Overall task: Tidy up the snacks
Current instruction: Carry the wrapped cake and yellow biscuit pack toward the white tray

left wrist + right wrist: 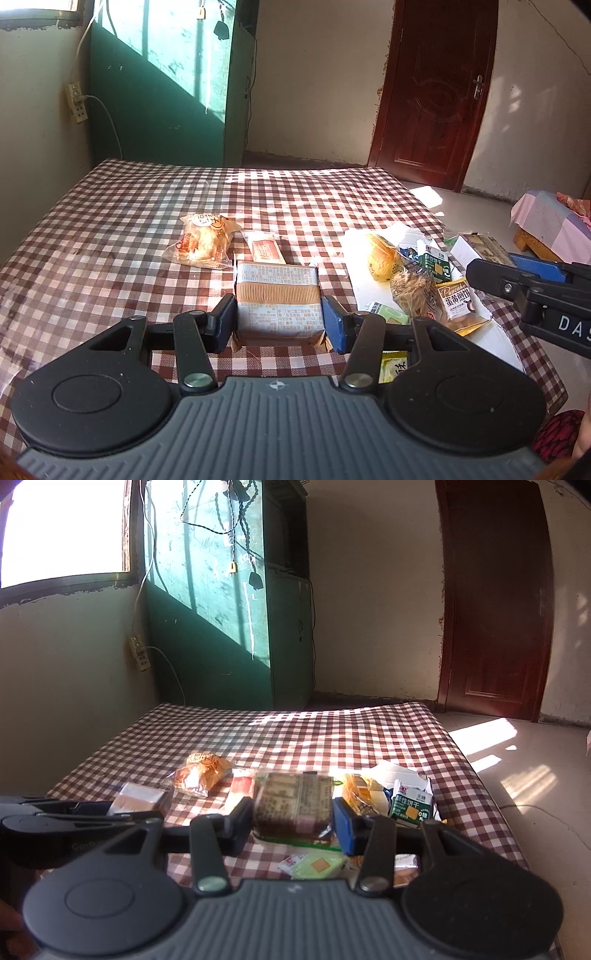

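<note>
In the left wrist view my left gripper [280, 322] is shut on a silver biscuit pack with a brown band [277, 295], held just above the checked cloth. The right gripper [495, 264] reaches in from the right edge, with a pale printed pack [476, 243] at its fingers. In the right wrist view my right gripper [293, 823] is shut on a brownish printed packet [295, 803]. The left gripper [122, 810] shows at the left with its banded pack [138, 796].
On the checked tablecloth [110, 240] lie a bread bun in clear wrap [205, 240] and a small orange wafer pack [264, 249]. A heap at the right holds a yellow bun [380, 254], a green cracker pack [436, 262] and a pancake pack [456, 299]. A light green pack [317, 864] lies near.
</note>
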